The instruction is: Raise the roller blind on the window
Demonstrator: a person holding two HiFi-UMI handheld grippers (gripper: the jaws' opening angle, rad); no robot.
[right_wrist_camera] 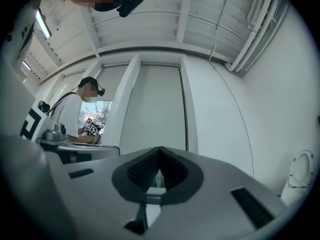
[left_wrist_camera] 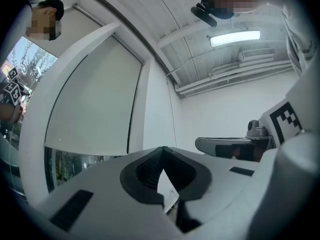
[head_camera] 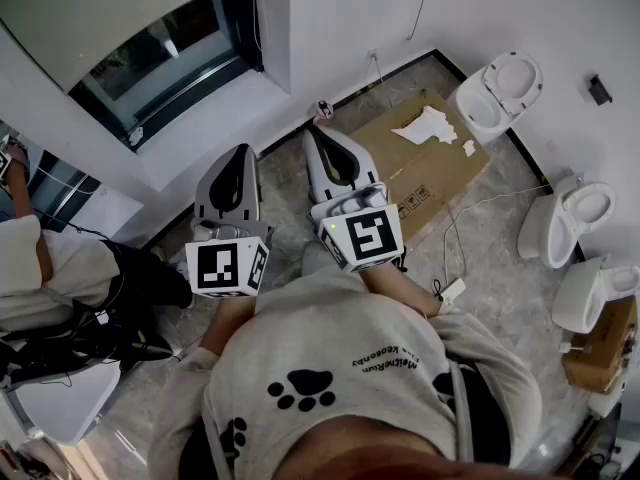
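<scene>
The room has white walls (head_camera: 350,18) and a grey tile floor (head_camera: 490,228). A flat sheet of cardboard (head_camera: 400,173) lies on the floor. White toilets (head_camera: 500,90) stand on the floor next to the wall on the right. Another person (head_camera: 35,268) stands by the next window on the left.

The window (head_camera: 175,63) is up ahead and a bit to the left of the person holding the tools. The roller blind (left_wrist_camera: 92,99) hangs flat in front of the glass. Its long way goes up and down, and it hangs straight, not crooked. Its bottom edge runs flat from side to side. The blind is pulled down most of the way. Only a low strip of glass shows under it, with green outside. A thin dark line runs down next to its right edge. I cannot tell if that is the pull cord.

The left gripper (head_camera: 238,153) is held out in front of the person and points at the window, tipped up a little. Its jaws are pressed together at the tips, with nothing between them. It is well apart from the blind.

The right gripper (head_camera: 313,134) is just beside the left one and points the same way, also tipped up a little. Its jaws meet at the tips too, and it holds nothing. It is not touching the blind either.
</scene>
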